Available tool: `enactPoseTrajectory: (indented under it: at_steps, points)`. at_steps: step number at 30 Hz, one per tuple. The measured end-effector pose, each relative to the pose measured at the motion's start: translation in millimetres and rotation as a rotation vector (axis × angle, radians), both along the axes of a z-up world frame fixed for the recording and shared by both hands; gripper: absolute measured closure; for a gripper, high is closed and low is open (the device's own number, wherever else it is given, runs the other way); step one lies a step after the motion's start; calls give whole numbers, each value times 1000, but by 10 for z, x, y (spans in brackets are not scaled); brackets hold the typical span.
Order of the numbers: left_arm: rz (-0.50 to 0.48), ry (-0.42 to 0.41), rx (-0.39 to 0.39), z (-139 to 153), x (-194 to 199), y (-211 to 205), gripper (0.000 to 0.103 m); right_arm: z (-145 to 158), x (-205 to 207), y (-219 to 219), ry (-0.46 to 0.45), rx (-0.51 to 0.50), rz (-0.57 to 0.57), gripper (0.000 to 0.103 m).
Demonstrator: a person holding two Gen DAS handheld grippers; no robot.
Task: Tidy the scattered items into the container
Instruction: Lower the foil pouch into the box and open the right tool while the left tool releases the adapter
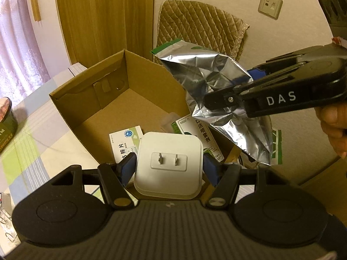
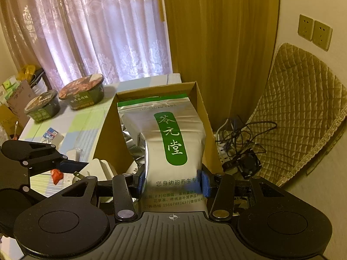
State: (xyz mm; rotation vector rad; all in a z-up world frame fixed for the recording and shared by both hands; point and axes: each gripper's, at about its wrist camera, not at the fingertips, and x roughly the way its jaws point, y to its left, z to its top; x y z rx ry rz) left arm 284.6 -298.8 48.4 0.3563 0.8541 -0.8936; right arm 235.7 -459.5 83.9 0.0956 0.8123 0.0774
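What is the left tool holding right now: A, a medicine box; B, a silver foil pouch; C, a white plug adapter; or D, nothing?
C: the left tool has its blue pads closed against both sides of the white plug adapter, prongs facing the camera, above the cardboard box.

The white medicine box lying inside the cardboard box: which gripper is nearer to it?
Left. The left gripper, shut on the white plug adapter, sits just in front of the medicine box. The right gripper, holding the silver pouch, hangs higher, over the far right side.
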Motion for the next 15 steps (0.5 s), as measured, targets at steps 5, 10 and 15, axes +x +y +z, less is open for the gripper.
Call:
enactPoseTrajectory:
  at_steps: [5, 10, 15]
  points:
    - [4, 2, -5, -63, 39, -36, 41, -26, 42, -27, 4, 1, -3, 53]
    - [5, 3, -4, -121, 63, -50, 41, -76, 78, -73, 7, 1, -9, 53]
    - [4, 8, 3, -201, 79, -68, 41, -141, 84, -108, 14, 3, -13, 53]
